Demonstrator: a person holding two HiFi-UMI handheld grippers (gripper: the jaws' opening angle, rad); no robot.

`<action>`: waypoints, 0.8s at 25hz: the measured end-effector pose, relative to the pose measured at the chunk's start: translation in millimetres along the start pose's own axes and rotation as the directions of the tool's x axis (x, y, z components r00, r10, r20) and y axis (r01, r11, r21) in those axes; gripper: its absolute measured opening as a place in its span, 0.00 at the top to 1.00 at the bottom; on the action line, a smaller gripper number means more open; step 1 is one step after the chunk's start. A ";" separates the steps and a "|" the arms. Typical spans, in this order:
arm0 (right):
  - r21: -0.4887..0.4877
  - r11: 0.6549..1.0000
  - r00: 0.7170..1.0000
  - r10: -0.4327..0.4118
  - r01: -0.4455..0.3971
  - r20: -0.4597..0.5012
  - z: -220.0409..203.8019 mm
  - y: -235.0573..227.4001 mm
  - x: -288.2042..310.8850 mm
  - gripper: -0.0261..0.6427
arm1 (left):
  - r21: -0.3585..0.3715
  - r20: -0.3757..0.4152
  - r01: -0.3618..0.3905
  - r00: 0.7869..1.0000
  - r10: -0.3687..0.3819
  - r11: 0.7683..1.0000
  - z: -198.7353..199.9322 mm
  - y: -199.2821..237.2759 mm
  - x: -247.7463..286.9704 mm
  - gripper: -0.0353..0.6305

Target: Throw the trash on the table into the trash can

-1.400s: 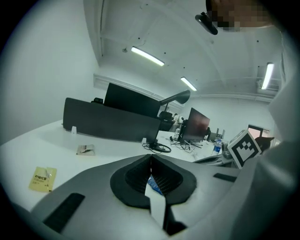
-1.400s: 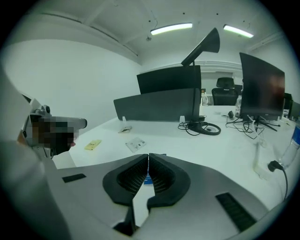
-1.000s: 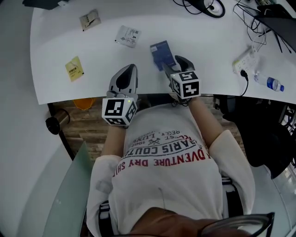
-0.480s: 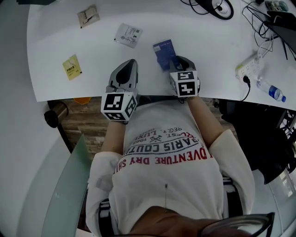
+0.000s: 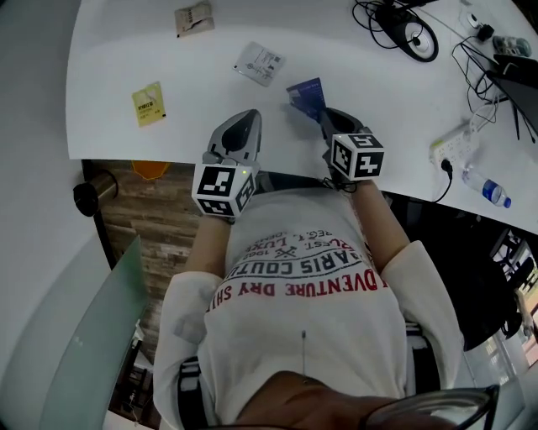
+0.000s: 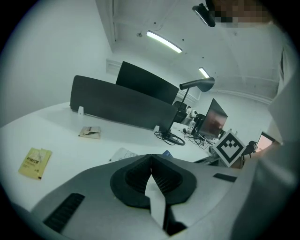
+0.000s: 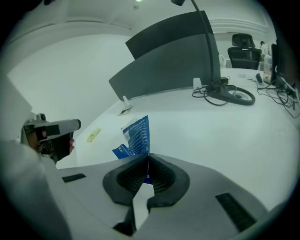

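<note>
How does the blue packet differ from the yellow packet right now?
The blue packet is pinched in the right gripper, which has just closed on it; the yellow packet is untouched. The blue packet stands up on edge from the grip; the yellow packet lies flat on the table, far to the left in the head view. Both are small, flat printed wrappers.

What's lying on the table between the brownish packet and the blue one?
A white packet, between the brownish packet and the blue packet; the head view shows it.
</note>
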State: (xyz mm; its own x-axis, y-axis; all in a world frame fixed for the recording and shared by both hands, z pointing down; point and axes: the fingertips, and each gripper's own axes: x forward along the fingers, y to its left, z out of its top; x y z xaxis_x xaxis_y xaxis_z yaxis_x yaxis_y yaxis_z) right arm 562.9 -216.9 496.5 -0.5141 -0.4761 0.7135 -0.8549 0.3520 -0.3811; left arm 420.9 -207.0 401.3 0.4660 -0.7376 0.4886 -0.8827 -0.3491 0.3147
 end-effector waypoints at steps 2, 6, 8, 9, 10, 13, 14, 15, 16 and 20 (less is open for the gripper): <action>-0.018 0.999 0.999 0.049 -0.048 0.013 12.6 25.0 2.5 0.92 | -0.014 0.021 -0.029 0.999 0.029 0.999 2.9 13.0 -15.5 0.91; -0.115 0.979 0.986 0.168 -0.167 0.005 36.3 92.8 19.5 0.92 | -0.059 0.087 -0.129 0.987 0.134 0.990 9.9 50.0 -59.8 0.91; -0.163 0.960 0.974 0.227 -0.226 -0.013 41.3 136.4 31.7 0.92 | -0.085 0.114 -0.181 0.975 0.190 0.980 10.7 73.6 -91.6 0.91; -0.184 0.949 0.966 0.255 -0.256 -0.025 41.9 160.8 39.0 0.92 | -0.095 0.123 -0.207 0.968 0.217 0.974 10.2 87.6 -109.2 0.91; -0.204 0.937 0.959 0.281 -0.283 -0.040 41.4 186.3 47.2 0.92 | -0.103 0.131 -0.233 0.961 0.245 0.967 9.1 103.1 -127.5 0.91; -0.269 0.892 0.932 0.348 -0.364 -0.104 33.1 268.9 74.0 0.92 | -0.147 0.152 -0.324 0.926 0.345 0.934 0.3 156.4 -188.0 0.91; -0.294 0.870 0.919 0.372 -0.395 -0.132 28.6 298.6 83.8 0.92 | -0.172 0.159 -0.359 0.909 0.385 0.917 -4.7 175.9 -209.9 0.91; -0.320 0.845 0.904 0.396 -0.428 -0.162 23.1 328.7 94.1 0.92 | -0.201 0.163 -0.394 0.889 0.427 0.897 -11.0 195.5 -232.2 0.91; -0.346 0.818 0.888 0.417 -0.460 -0.195 16.5 358.7 104.5 0.92 | -0.232 0.165 -0.427 0.868 0.468 0.874 -18.6 214.6 -254.7 0.91; -0.416 0.707 0.819 0.465 -0.572 -0.335 -25.2 473.8 146.4 0.92 | -0.351 0.136 -0.537 0.781 0.610 0.767 -63.5 285.3 -344.8 0.91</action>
State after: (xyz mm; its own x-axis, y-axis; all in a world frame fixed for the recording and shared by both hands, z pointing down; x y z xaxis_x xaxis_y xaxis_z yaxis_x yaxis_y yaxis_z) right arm 84.3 -99.5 435.3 -0.7957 0.0437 0.6041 -0.2816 0.8563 -0.4329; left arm 12.3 -15.6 374.3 -0.1826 -0.8677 0.4624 -0.9057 0.3314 0.2644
